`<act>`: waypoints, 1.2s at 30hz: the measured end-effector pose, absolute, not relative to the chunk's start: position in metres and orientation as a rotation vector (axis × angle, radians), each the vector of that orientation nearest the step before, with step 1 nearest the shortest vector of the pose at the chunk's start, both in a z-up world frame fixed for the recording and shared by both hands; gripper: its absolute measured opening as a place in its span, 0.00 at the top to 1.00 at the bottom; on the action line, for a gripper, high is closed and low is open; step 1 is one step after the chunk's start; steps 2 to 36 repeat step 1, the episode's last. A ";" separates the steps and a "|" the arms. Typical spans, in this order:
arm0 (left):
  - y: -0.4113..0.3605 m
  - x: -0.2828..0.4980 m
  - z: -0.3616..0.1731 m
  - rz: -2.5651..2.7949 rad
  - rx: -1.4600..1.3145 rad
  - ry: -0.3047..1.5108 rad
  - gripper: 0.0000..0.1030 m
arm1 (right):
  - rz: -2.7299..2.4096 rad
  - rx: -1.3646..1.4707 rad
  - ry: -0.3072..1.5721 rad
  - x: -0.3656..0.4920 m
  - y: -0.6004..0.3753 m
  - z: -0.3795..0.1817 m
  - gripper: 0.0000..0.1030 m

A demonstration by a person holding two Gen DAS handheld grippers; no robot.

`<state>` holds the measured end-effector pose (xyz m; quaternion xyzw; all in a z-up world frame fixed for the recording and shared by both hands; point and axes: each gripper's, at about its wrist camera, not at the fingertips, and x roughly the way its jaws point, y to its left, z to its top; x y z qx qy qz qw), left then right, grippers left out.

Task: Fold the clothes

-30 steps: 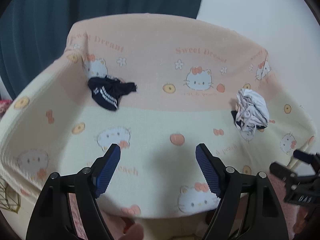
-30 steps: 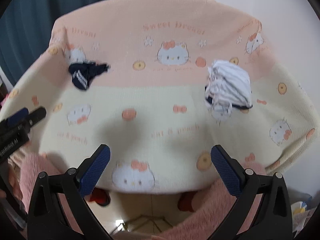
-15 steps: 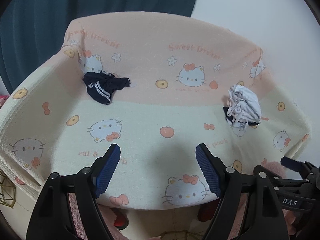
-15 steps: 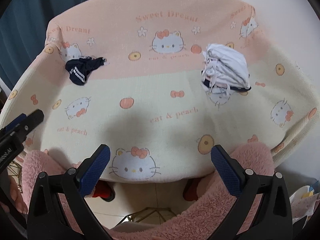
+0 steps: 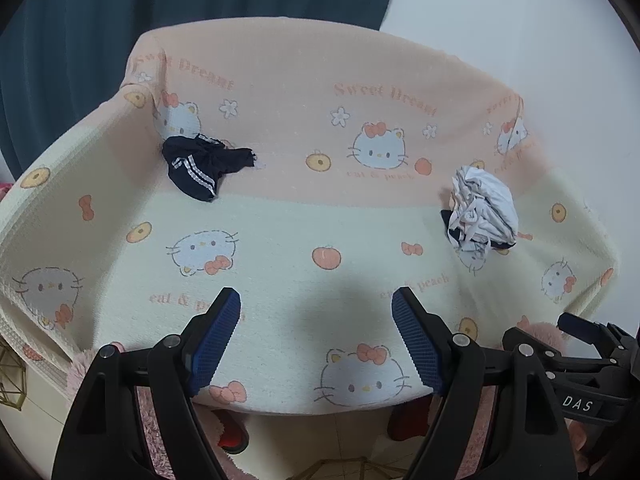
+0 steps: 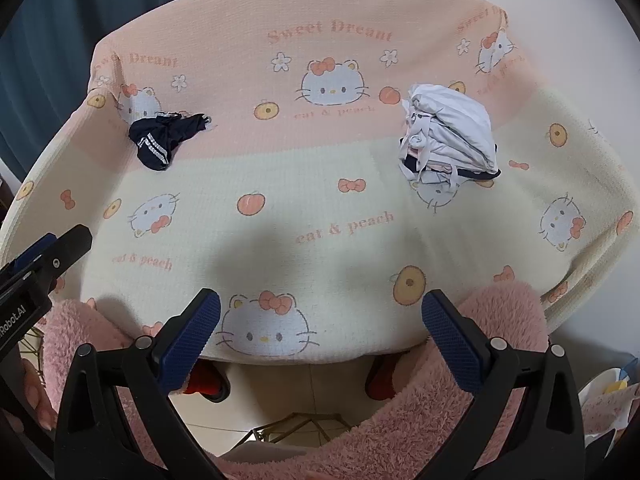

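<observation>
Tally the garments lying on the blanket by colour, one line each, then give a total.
Dark navy with white stripes: 1, the navy garment, crumpled.
White: 1, the white bundle, with a dark edge underneath.
Total: 2

ahead of me a table under a pink and cream cat-print cloth point(image 5: 320, 240) backs onto a dark teal curtain point(image 5: 120, 20) and a plain white wall point(image 5: 520, 32); below its near edge i see pale floor tiles point(image 6: 304, 392)
</observation>
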<state>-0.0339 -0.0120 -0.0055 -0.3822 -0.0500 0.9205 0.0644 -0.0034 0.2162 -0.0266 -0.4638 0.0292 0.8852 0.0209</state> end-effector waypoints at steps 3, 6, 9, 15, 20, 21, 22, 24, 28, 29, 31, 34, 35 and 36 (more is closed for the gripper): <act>-0.011 -0.034 -0.006 2.780 -1.159 -0.140 0.22 | 2.743 -1.439 0.089 -0.003 0.217 -0.027 0.01; -0.011 -0.034 -0.006 2.780 -1.159 -0.140 0.22 | 2.743 -1.439 0.089 -0.003 0.217 -0.027 0.01; -0.011 -0.034 -0.006 2.780 -1.159 -0.140 0.22 | 2.743 -1.439 0.089 -0.003 0.217 -0.027 0.01; -0.011 -0.034 -0.006 2.780 -1.159 -0.140 0.22 | 2.743 -1.439 0.089 -0.003 0.217 -0.027 0.01; -0.011 -0.034 -0.006 2.780 -1.159 -0.140 0.22 | 2.743 -1.439 0.089 -0.003 0.217 -0.027 0.01; -0.011 -0.034 -0.006 2.780 -1.159 -0.140 0.22 | 2.743 -1.439 0.089 -0.003 0.217 -0.027 0.01; -0.011 -0.034 -0.006 2.780 -1.159 -0.140 0.22 | 2.743 -1.439 0.089 -0.003 0.217 -0.027 0.01; -0.011 -0.034 -0.006 2.780 -1.159 -0.140 0.22 | 2.743 -1.439 0.089 -0.003 0.217 -0.027 0.01; -0.011 -0.034 -0.006 2.780 -1.159 -0.140 0.22 | 2.743 -1.439 0.089 -0.003 0.217 -0.027 0.01; -0.011 -0.034 -0.006 2.780 -1.159 -0.140 0.22 | 2.743 -1.439 0.089 -0.003 0.217 -0.027 0.01; -0.011 -0.034 -0.006 2.780 -1.159 -0.140 0.22 | 2.743 -1.439 0.089 -0.003 0.217 -0.027 0.01; -0.011 -0.034 -0.006 2.780 -1.159 -0.140 0.22 | 2.743 -1.439 0.089 -0.003 0.217 -0.027 0.01; -0.011 -0.034 -0.006 2.780 -1.159 -0.140 0.22 | 2.743 -1.439 0.089 -0.003 0.217 -0.027 0.01; -0.011 -0.034 -0.006 2.780 -1.159 -0.140 0.22 | 2.743 -1.439 0.089 -0.003 0.217 -0.027 0.01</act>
